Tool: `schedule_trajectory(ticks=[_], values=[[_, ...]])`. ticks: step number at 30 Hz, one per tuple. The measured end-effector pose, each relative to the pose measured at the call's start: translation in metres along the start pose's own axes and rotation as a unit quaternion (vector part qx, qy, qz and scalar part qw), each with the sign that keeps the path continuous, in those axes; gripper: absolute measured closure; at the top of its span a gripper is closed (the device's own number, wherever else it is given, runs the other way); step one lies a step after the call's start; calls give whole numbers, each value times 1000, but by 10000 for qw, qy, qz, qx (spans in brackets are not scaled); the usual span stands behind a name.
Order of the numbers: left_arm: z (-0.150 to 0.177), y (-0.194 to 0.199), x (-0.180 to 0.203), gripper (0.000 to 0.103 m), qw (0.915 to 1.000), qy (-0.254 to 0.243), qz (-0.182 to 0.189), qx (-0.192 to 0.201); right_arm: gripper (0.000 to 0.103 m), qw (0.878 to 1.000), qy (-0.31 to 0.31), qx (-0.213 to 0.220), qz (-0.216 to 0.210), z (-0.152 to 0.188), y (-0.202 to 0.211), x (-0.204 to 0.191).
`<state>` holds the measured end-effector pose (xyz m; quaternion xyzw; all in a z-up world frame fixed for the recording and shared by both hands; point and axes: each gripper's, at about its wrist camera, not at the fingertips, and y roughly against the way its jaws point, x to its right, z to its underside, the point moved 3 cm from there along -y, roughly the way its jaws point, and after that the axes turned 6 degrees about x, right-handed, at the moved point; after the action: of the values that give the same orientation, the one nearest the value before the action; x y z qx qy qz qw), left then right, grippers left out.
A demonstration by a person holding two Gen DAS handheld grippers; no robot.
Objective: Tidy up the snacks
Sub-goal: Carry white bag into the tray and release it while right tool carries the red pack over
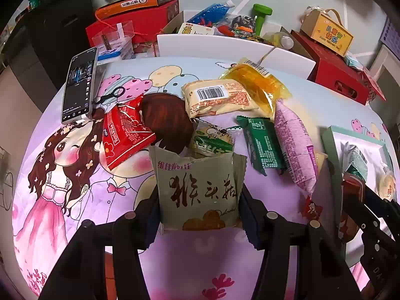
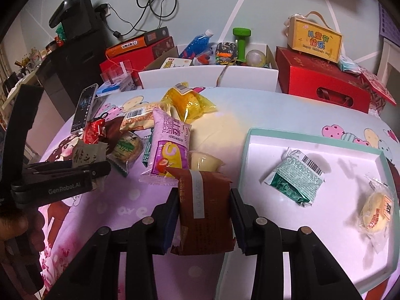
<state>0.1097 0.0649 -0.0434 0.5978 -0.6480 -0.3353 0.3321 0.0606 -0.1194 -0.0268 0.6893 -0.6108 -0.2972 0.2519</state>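
The left hand-held gripper (image 1: 198,207) is clenched on a grey-green snack packet (image 1: 197,190), its two fingers pressed against the packet's left and right edges. The packet stands upright between them, long axis running straight ahead of the gripper, its torn-looking top edge pointing away toward the pile. Just beyond that top edge lies a round green-labelled cookie pack (image 1: 212,140); ahead and to the left sits a red packet (image 1: 125,135), ahead and to the right a dark green packet (image 1: 262,145) and a long purple packet (image 1: 297,147), tilted with its long axis running away from the gripper.

The right hand-held gripper (image 2: 203,215) grasps a brown packet (image 2: 205,207) by its side edges, above the bench (image 2: 140,200). This packet is also held lengthwise, long axis pointing forward along the fingers, with a pale date strip down its middle. Right of this gripper lies the teal-rimmed tray (image 2: 250,135), holding a green-and-white packet (image 2: 295,177) and a clear-wrapped yellow pastry (image 2: 377,207). Straight ahead, touching the brown packet's far end, is a pale jelly cup (image 2: 203,162).
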Motion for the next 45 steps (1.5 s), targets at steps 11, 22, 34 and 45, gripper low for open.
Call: schedule_trajectory(ticks=[11,22,34,45], values=[[-10,29,20,45,9990,-205,145,379,61,9987,-274,324,270,-10,28,29],[-10,59,99,45,9887,-985,898,692,61,9823,-1336,378,1258,7,72,128],[23,60,199,45,9638,-2120,1526,530,61,9661,-1932,354,1677,33,108,184],[44,41,226,45,9565,-2409,1626,238,61,9717,-1861,1,1456,41,86,176]])
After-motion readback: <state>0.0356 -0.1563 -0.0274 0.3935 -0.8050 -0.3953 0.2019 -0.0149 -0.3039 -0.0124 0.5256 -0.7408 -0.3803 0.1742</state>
